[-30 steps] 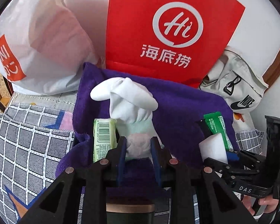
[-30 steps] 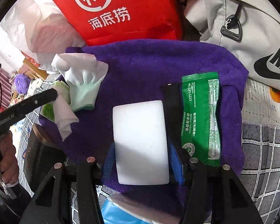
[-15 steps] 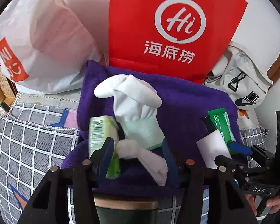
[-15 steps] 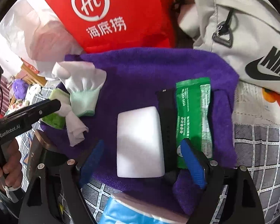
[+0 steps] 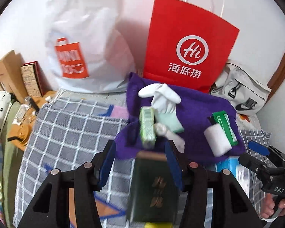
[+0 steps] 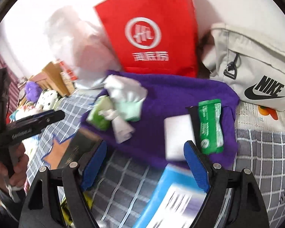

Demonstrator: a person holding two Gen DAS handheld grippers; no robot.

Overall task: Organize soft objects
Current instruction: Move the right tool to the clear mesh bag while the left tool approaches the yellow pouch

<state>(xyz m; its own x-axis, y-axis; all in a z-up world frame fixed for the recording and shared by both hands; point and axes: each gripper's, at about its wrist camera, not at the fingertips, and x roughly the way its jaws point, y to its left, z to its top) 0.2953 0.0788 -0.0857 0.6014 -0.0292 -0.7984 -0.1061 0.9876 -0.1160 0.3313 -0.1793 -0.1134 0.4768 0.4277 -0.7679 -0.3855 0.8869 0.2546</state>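
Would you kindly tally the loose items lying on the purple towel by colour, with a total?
White: 2, the glove and the foam block
Green: 2, the light green packet and the dark green sachet
Black: 1, the strip beside the sachet
Total: 5, on the purple towel

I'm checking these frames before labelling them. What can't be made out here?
- Blue-and-white box, right wrist view: label smeared by motion blur, lower end cut by the frame edge.
- Dark green book, left wrist view: gold cover lettering blurred.
- Purple towel, left wrist view: near edge hidden behind the book.
- Light green tissue pack, right wrist view: print blurred.
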